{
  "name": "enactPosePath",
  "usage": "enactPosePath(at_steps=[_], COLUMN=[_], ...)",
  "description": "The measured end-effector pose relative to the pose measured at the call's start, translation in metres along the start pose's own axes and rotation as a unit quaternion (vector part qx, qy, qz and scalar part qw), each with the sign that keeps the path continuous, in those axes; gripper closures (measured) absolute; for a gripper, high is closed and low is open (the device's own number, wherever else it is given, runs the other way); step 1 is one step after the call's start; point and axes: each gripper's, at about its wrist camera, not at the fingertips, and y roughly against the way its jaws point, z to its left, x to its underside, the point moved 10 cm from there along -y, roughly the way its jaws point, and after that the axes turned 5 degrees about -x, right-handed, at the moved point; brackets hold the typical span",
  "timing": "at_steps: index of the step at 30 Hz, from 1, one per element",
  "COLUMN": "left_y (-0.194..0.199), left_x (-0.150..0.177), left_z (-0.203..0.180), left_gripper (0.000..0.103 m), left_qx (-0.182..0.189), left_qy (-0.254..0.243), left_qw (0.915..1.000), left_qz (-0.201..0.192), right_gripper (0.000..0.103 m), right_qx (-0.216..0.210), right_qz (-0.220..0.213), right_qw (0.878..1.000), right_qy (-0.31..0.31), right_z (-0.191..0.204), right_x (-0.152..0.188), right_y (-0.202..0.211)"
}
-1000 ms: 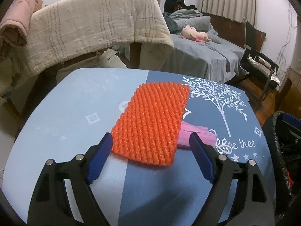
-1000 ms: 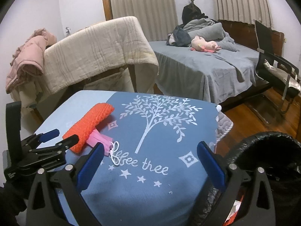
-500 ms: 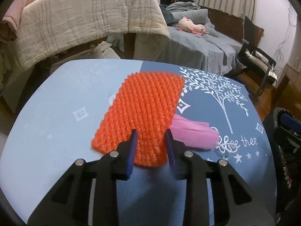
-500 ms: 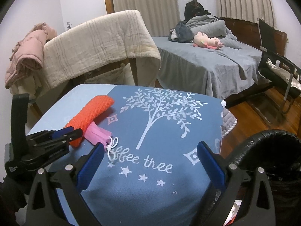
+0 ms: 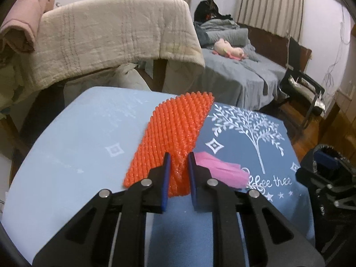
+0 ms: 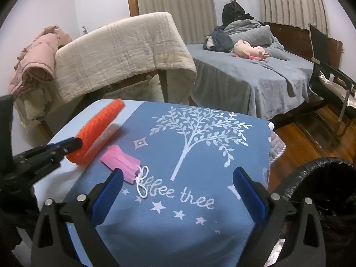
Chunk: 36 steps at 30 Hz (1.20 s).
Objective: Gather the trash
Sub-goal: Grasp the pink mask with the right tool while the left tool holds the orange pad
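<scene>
Bedroom clutter fills the background: a bed (image 6: pixel 251 75) under a grey cover with a pink plush toy (image 6: pixel 250 52) on it, a beige quilt (image 5: pixel 115 35) draped over a chair, and a black chair (image 6: pixel 329 82) by the wall. Nearer, the surface (image 6: pixel 200 227) wears a blue cloth printed with a white tree. On it the left gripper (image 5: pixel 179 159) is pinching the near edge of an orange foam net (image 5: pixel 175 131) — its blue pads are pressed together on the mesh, which bunches between them. From the right wrist view the net's far end tilts up off the cloth, casting a shadow beneath. Just beside the net lies a folded pink mask (image 6: pixel 121 163), its white ear loop trailing toward the printed lettering. The right gripper (image 6: pixel 178 181) hangs above the near part of the surface with its fingers spread wide and nothing between them. At the right edge stands a bin (image 6: pixel 329 191) lined with a black bag — close beside the surface.
</scene>
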Motion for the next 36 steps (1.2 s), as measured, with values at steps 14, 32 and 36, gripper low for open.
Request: enactPosePath(at_steps=[14, 32, 36], left_y=[-0.001, -0.012, -0.013], left_x=[0.008, 0.016, 0.018], left_z=[0.051, 0.073, 0.073], left_gripper=[0.088, 0.088, 0.088], left_qx=[-0.051, -0.061, -0.060], left_qy=[0.005, 0.017, 0.018], left_qw=[0.9987, 0.9979, 0.9979], left_qz=[0.007, 0.016, 0.018], right_gripper=[0.006, 0.032, 0.051], right_qx=[-0.019, -0.055, -0.066], right_qz=[0.015, 0.083, 0.089], right_qw=[1.000, 0.995, 0.993], right_qy=[0.011, 0.031, 0.029], right_z=[0.034, 0.077, 0.079], right_x=[-0.003, 0.016, 0.018], right_y=[-0.038, -0.094, -0.094])
